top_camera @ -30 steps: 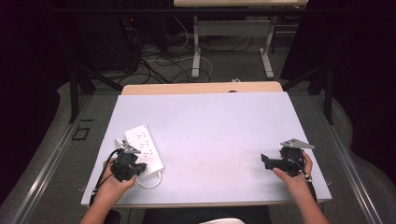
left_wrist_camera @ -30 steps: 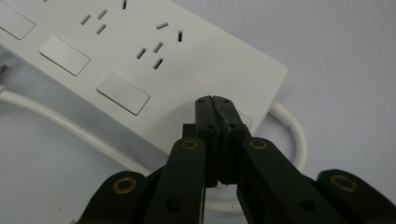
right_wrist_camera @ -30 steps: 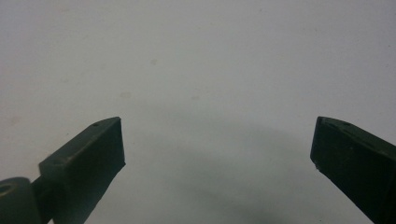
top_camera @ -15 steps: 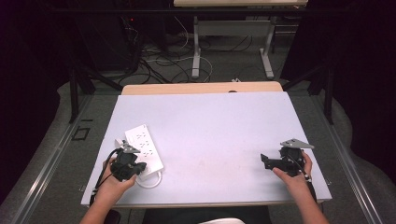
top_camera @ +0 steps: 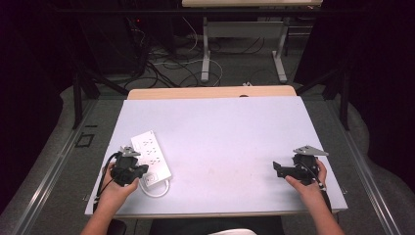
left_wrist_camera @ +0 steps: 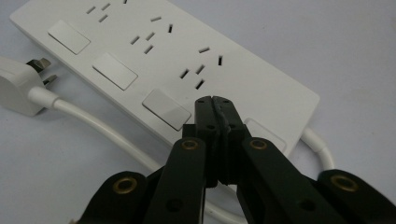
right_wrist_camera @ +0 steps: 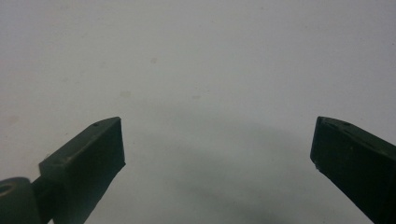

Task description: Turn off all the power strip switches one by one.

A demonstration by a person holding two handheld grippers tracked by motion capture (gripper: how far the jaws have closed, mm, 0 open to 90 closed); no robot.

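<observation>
A white power strip (top_camera: 151, 152) lies on the table at the near left, with its sockets and rocker switches (left_wrist_camera: 114, 71) facing up. Its white cable (left_wrist_camera: 100, 125) loops along the near side to a plug (left_wrist_camera: 18, 88) lying flat. My left gripper (left_wrist_camera: 215, 103) is shut with nothing between its jaws, and its tips hang over the strip's end, between two switches. I cannot tell whether the tips touch the strip. From above, the left gripper (top_camera: 142, 170) sits at the strip's near end. My right gripper (right_wrist_camera: 217, 144) is open over bare table, at the near right (top_camera: 277, 169).
The pale table (top_camera: 225, 137) has a wooden strip (top_camera: 210, 92) along its far edge. Beyond it stand desk legs (top_camera: 205, 49) and floor cables (top_camera: 161, 68). Dark curtains close in both sides.
</observation>
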